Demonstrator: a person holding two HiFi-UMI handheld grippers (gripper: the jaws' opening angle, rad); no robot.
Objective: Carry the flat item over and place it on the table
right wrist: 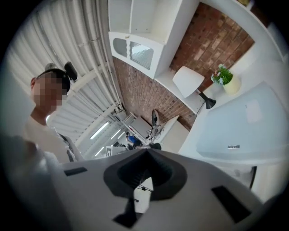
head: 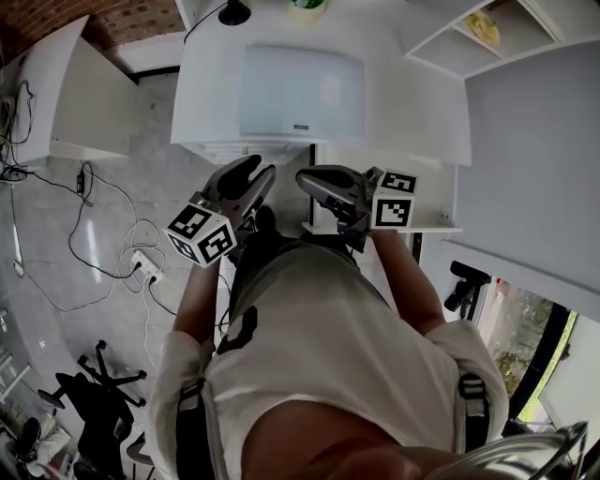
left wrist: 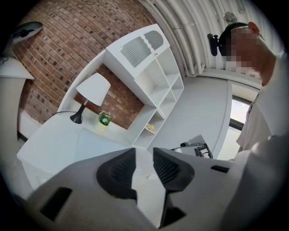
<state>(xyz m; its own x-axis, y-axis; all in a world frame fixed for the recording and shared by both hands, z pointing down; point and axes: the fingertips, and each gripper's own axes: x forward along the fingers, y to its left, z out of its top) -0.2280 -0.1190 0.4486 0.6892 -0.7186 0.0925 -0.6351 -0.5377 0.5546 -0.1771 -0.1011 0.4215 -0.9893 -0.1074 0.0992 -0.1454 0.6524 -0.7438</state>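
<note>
The flat item (head: 300,94) is a pale grey-blue slab lying on the white table (head: 412,112) at the top of the head view. It also shows in the left gripper view (left wrist: 97,144) and in the right gripper view (right wrist: 246,119). Both grippers hang close to my chest, short of the table's near edge, pointing toward it. My left gripper (head: 259,172) (left wrist: 144,155) has a gap between its pads and nothing in it. My right gripper (head: 304,180) (right wrist: 146,155) has its tips together, and nothing is held.
A black lamp (head: 233,11) and a small potted plant (head: 307,7) stand at the table's far edge. A white shelf unit (head: 487,33) rises at the back right. Cables and a power strip (head: 145,267) lie on the floor at left, near a black chair base (head: 94,389).
</note>
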